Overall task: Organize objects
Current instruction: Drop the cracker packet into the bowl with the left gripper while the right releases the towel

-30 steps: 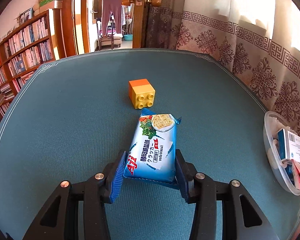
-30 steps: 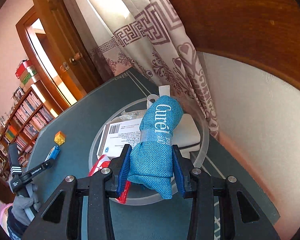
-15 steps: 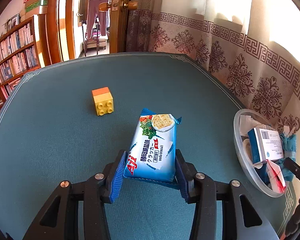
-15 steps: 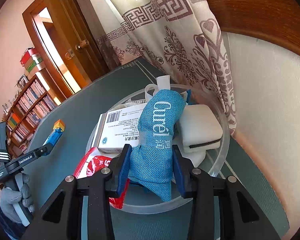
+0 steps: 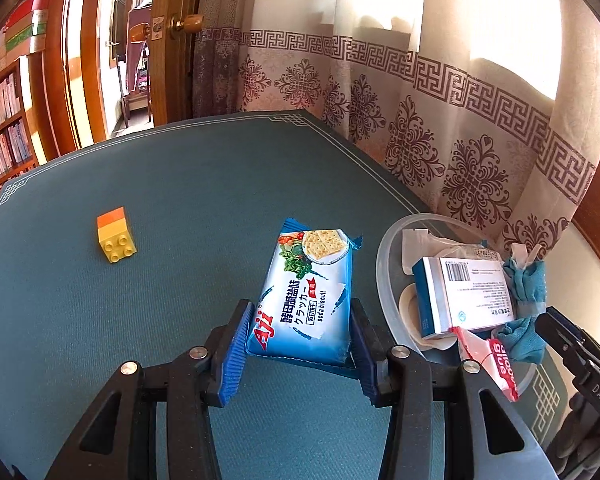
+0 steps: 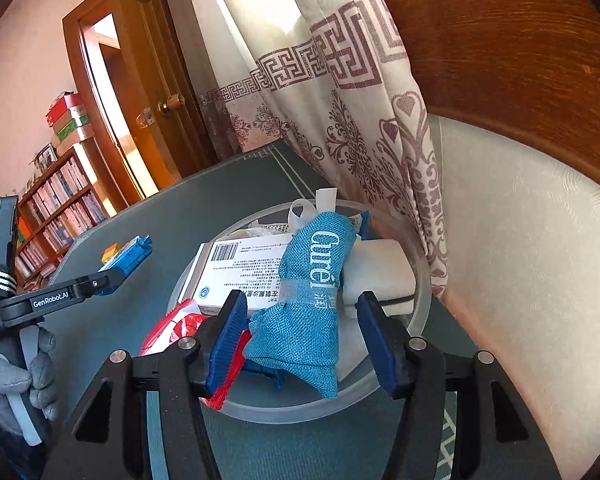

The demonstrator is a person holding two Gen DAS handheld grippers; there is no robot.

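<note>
My left gripper (image 5: 298, 348) is shut on a blue soda biscuit packet (image 5: 308, 296) and holds it above the green table, just left of the clear plastic bowl (image 5: 384, 256). My right gripper (image 6: 306, 340) is open over the bowl (image 6: 420, 264); the blue Curel pouch (image 6: 312, 300) lies in the bowl between the spread fingers, free of them. The bowl also holds a white medicine box (image 6: 240, 272), a red glue packet (image 6: 168, 328) and a white pad (image 6: 380, 272). A yellow and orange toy brick (image 5: 116, 240) sits on the table at the left.
A patterned curtain (image 5: 440, 128) hangs close behind the bowl along the table's far edge. An open door (image 5: 168, 40) and a bookshelf (image 5: 0, 136) lie beyond the table. The left gripper and gloved hand show in the right wrist view (image 6: 40, 304).
My right gripper has opened and let go of the blue pouch, which now rests in the bowl. My left gripper has carried the biscuit packet rightward, up to the bowl.
</note>
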